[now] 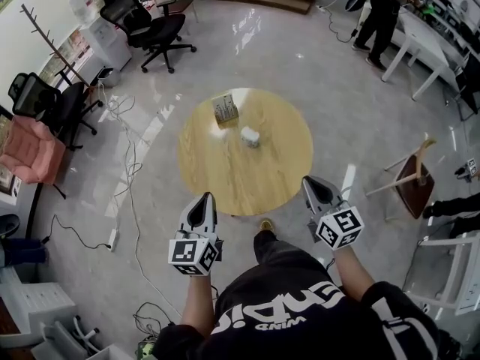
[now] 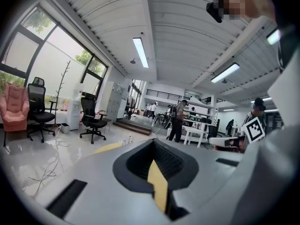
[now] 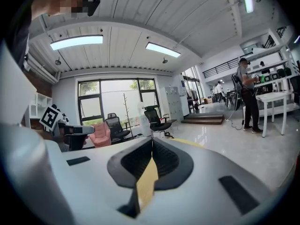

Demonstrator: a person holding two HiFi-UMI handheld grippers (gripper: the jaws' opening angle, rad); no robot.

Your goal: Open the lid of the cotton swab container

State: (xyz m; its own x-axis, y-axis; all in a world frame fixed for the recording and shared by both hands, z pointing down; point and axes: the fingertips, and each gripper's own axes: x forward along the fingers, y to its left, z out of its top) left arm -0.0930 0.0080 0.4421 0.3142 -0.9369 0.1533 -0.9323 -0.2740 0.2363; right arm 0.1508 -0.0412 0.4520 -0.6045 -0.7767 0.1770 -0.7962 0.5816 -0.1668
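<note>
On the round wooden table (image 1: 225, 167) stands a small white cotton swab container (image 1: 250, 136), lid on, near the table's far middle. Just behind it, to its left, sits a small printed box (image 1: 225, 109). My left gripper (image 1: 204, 201) hovers short of the table's near left edge, jaws shut with nothing between them. My right gripper (image 1: 314, 189) is held at the table's near right edge, also shut and empty. In both gripper views the jaws (image 2: 153, 144) (image 3: 151, 142) meet at the tip and point out into the room; the container does not show there.
Black office chairs (image 1: 146, 21) and a pink armchair (image 1: 26, 148) stand at the left, with cables (image 1: 124, 163) across the floor. A wooden chair (image 1: 412, 178) stands right of the table. A person (image 1: 379, 13) stands by white desks at the far right.
</note>
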